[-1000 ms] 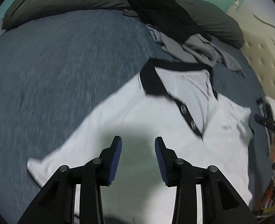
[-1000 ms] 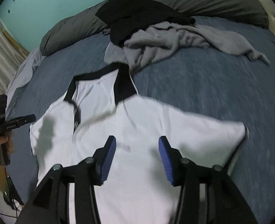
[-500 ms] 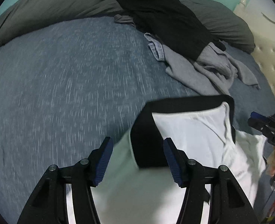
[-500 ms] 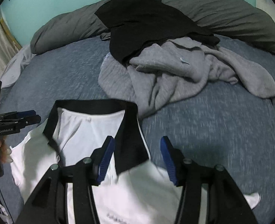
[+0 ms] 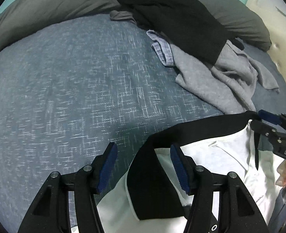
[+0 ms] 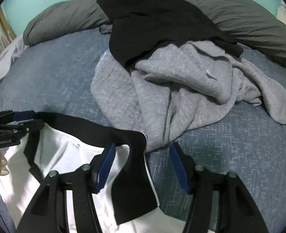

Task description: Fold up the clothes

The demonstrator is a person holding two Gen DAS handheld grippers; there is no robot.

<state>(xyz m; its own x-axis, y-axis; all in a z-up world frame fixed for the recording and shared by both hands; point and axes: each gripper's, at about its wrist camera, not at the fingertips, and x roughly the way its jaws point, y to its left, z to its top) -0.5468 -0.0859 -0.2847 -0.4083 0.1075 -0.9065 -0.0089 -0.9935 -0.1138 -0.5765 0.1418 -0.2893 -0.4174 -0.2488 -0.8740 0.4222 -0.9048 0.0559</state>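
Both wide-open, empty grippers, left gripper (image 5: 142,168) and right gripper (image 6: 142,167), are being advanced from the chest to the black collar (image 5: 152,176) of the white polo shirt (image 5: 220,155), suggesting shoulder grasps are being prepared.

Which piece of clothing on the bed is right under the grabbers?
The white shirt with the black collar. It lies spread beneath both open grabbers; the grey sweater and black garment sit piled farther back.

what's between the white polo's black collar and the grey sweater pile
In the left wrist view, only bare blue bedspread separates the black collar from the grey sweater; the right wrist view shows them almost meeting.
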